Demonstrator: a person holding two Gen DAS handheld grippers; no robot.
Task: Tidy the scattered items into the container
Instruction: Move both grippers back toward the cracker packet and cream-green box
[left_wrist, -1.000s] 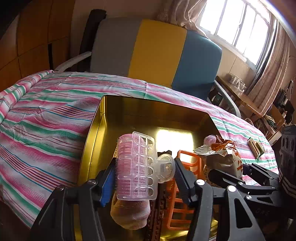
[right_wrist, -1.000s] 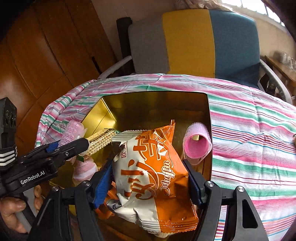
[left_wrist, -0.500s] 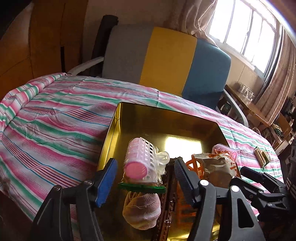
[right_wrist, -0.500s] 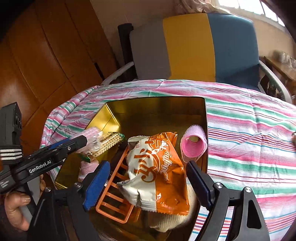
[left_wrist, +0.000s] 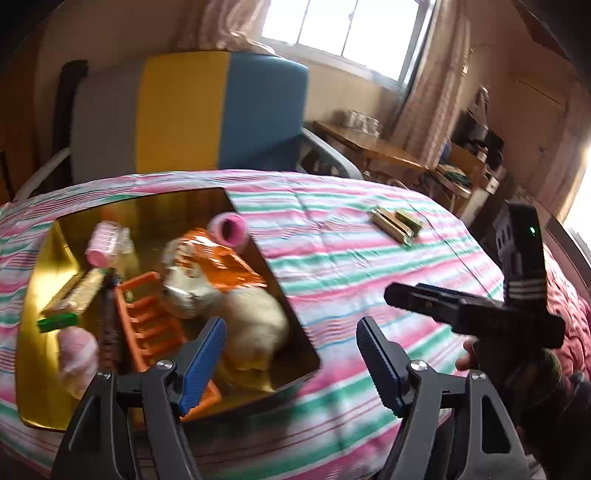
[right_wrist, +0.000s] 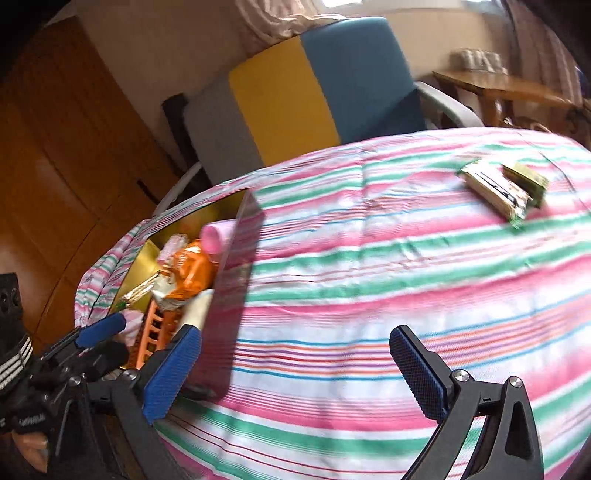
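Note:
A gold tin on the striped cloth holds an orange snack bag, pink hair rollers, an orange rack, a wafer pack and a cream sock. The tin also shows in the right wrist view. Two wafer packs lie on the cloth to the right of the tin, also seen in the right wrist view. My left gripper is open and empty over the tin's right corner. My right gripper is open and empty over the cloth.
A grey, yellow and blue chair stands behind the table. A wooden side table with jars is at the back right. Brown cupboards line the left wall. The striped cloth drops off at the round table edge.
Both grippers have let go: the clear roller and the orange snack bag now lie in the tin. Both grippers have pulled back and swung right, toward the wafer packs.

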